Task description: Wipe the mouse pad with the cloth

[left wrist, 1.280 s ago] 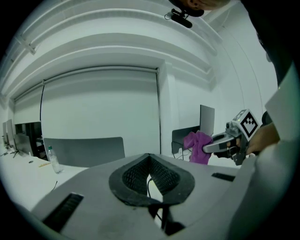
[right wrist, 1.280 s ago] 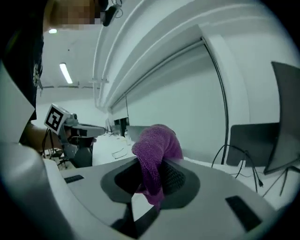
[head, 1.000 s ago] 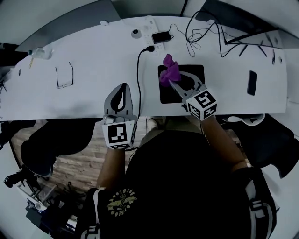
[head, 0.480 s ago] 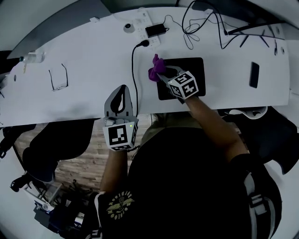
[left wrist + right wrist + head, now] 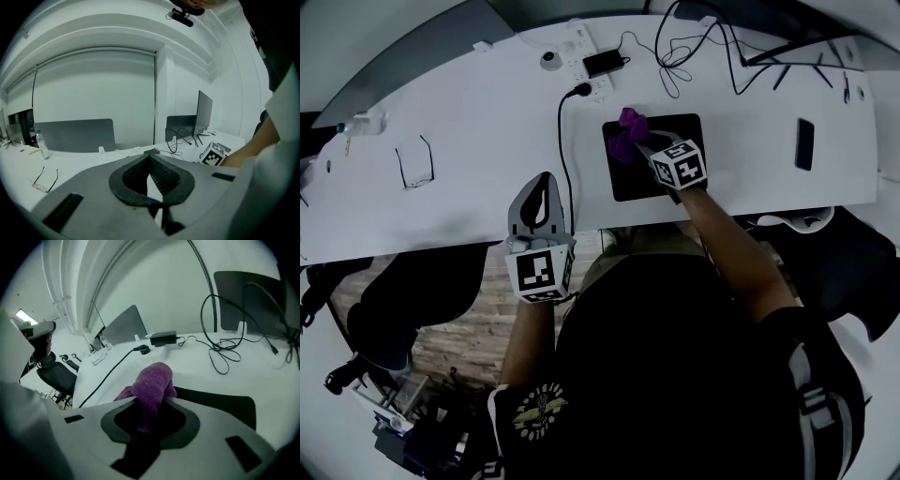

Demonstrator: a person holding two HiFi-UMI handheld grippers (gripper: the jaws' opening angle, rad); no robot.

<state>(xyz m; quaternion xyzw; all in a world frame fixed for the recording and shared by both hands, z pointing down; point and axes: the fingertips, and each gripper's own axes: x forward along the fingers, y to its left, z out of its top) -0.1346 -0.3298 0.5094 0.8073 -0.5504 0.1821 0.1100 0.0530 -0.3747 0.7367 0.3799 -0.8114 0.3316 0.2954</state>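
A black mouse pad (image 5: 667,178) lies on the white desk (image 5: 469,187), right of centre. My right gripper (image 5: 643,147) is shut on a purple cloth (image 5: 626,137), which bunches at the pad's far left part. In the right gripper view the cloth (image 5: 151,386) sticks out from between the jaws over the pad (image 5: 220,403). My left gripper (image 5: 540,197) hovers at the desk's near edge, left of the pad, its jaws closed with nothing between them (image 5: 151,179).
A black power cable (image 5: 562,150) runs from a power strip (image 5: 581,47) toward the near edge beside the left gripper. Glasses (image 5: 413,165) lie at the left, a phone (image 5: 804,142) at the right, tangled cables (image 5: 698,52) and monitor stands at the back.
The right gripper with the cloth has swept left across the pad's far edge and then back right onto the pad's far-left part. The left gripper has stayed put.
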